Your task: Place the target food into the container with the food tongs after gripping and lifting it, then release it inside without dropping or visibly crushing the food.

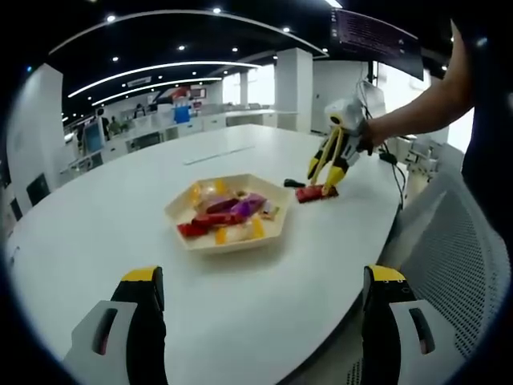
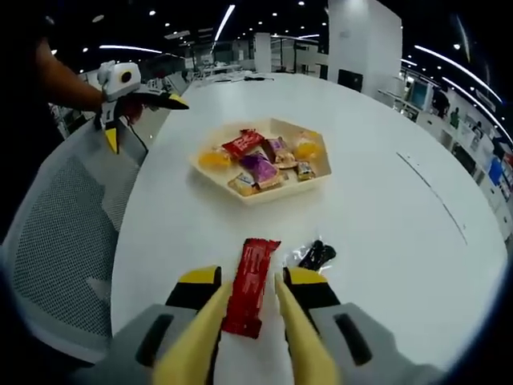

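Note:
A red snack packet (image 2: 250, 285) lies flat on the white table (image 2: 385, 233), just short of a cream hexagonal tray (image 2: 321, 178) that holds several wrapped snacks. My right gripper (image 2: 252, 298) is open. Its yellow tong arms (image 2: 210, 329) reach down on either side of the packet, close to its long edges. In the left gripper view the same right gripper (image 1: 322, 183) points down at the red packet (image 1: 311, 193), to the right of the tray (image 1: 180, 210). My left gripper (image 1: 264, 281) is held open and wide above the near table edge with nothing between its jaws, well short of the tray.
A small black wrapped item (image 2: 317, 255) lies just right of the packet. A grey mesh chair (image 2: 68, 224) stands at the table's edge. The left gripper (image 2: 132, 100), held by a person's arm, hovers beyond it. Bare tabletop spreads around the tray.

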A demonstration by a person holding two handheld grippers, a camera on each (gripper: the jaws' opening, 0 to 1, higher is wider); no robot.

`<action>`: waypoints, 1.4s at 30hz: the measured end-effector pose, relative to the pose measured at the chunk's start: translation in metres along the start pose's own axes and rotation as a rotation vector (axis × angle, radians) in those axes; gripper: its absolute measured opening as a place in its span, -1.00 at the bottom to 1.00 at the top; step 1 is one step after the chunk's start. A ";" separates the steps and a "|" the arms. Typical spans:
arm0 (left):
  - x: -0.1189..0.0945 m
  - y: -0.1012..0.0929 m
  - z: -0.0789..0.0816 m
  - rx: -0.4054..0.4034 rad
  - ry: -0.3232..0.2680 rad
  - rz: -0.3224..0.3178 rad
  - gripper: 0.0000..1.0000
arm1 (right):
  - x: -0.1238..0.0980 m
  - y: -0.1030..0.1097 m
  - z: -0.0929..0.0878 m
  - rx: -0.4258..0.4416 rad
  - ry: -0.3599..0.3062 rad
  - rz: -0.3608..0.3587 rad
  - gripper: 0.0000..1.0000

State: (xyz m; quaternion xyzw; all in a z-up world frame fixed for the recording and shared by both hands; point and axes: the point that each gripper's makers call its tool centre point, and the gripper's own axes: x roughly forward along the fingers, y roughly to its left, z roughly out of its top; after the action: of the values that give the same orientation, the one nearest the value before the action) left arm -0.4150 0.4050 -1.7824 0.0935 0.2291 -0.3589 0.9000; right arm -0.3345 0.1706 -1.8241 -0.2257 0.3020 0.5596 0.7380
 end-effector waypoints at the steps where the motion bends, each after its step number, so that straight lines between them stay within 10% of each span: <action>1: 0.000 0.000 0.000 0.002 0.001 0.001 0.99 | 0.000 0.001 0.001 0.006 -0.004 0.008 -0.41; 20: 0.000 0.001 -0.001 0.005 0.003 0.002 0.99 | 0.006 -0.004 -0.016 0.106 0.102 -0.059 -0.53; 42: 0.001 0.000 -0.001 0.009 0.006 0.000 0.99 | -0.013 -0.014 0.003 0.141 0.067 -0.067 -0.53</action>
State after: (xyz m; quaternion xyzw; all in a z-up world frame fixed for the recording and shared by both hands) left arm -0.4148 0.4050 -1.7838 0.0984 0.2302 -0.3598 0.8988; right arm -0.3231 0.1605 -1.8130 -0.2015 0.3575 0.5040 0.7600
